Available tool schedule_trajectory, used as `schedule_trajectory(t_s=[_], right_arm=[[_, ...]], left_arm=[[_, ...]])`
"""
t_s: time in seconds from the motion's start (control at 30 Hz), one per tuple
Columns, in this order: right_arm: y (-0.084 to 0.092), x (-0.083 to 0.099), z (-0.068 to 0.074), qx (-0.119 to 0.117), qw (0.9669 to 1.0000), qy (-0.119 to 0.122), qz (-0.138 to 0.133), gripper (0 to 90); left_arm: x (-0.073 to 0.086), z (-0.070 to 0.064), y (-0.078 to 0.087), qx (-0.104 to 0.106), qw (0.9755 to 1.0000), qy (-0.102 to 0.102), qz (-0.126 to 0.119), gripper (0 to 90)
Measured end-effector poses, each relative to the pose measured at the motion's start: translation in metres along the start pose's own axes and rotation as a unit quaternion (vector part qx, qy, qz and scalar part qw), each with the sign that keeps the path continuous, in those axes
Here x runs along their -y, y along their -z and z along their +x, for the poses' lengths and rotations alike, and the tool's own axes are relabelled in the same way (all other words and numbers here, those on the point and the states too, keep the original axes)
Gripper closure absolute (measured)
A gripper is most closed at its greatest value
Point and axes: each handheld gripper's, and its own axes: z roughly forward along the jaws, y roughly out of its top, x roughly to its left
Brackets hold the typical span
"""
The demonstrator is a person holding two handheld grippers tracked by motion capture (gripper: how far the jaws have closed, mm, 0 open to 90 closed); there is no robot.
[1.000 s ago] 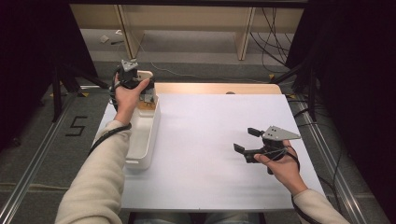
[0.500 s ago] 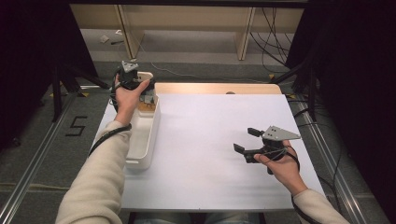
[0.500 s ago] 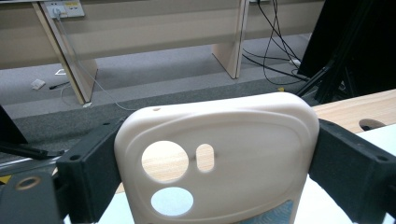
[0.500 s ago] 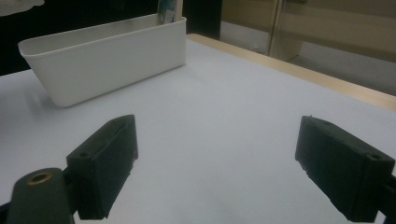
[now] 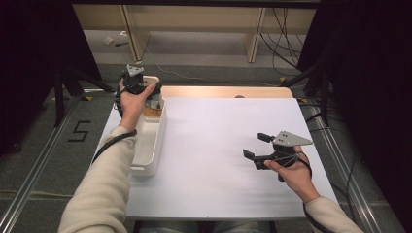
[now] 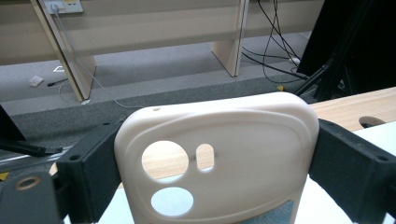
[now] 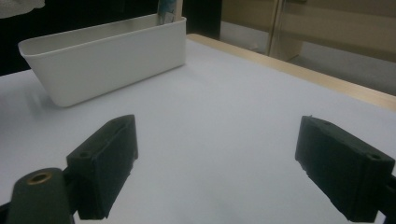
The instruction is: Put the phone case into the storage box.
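- High view: the left gripper [image 5: 137, 83] is at the far end of the white bin [image 5: 151, 145], which stands on the left side of the white table [image 5: 218, 145]. Compared with one second ago and half a second ago, the hand sits at almost the same place; I see no real change. The pale phone case [image 5: 151, 81] is visible just beside the hand, over the far end of the bin. The right gripper [image 5: 256, 145] rests low over the table near the right edge, well apart from the bin, and it has not moved either.
- Left gripper view: the two black jaws press on the left and right edges of the phone case [image 6: 219, 158], so the case is pinched across its width. It stands upright, with the camera holes at the lower left. A bit of something patterned blue shows at its bottom edge; I cannot tell what it is.
- Right gripper view: the jaws are spread wide with nothing between them, only bare table. The bin [image 7: 107, 58] is farther off, at the upper left.
- My judgement: because nothing changed in the last second, the work is in a pause. The case is gripped firmly at the bin, either just lifted from it or about to go in; the pictures do not decide which.
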Motion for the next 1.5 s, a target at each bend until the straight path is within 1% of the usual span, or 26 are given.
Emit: schedule_trajectory(t_s=[0.83, 1.13, 1.5], right_arm=[[-0.001, 0.000, 0.000, 0.000, 1.0000, 0.001, 0.000, 14.1], [-0.001, 0.000, 0.000, -0.002, 1.0000, 0.001, 0.000, 14.1], [-0.001, 0.000, 0.000, 0.000, 1.0000, 0.001, 0.000, 14.2]], left_arm=[[0.007, 0.000, -0.005, 0.004, 0.9999, 0.001, 0.011, 9.7], [0.010, 0.001, -0.006, 0.004, 0.9999, 0.004, 0.012, 9.6], [0.015, 0.001, -0.009, 0.004, 0.9998, 0.006, 0.020, 9.5]])
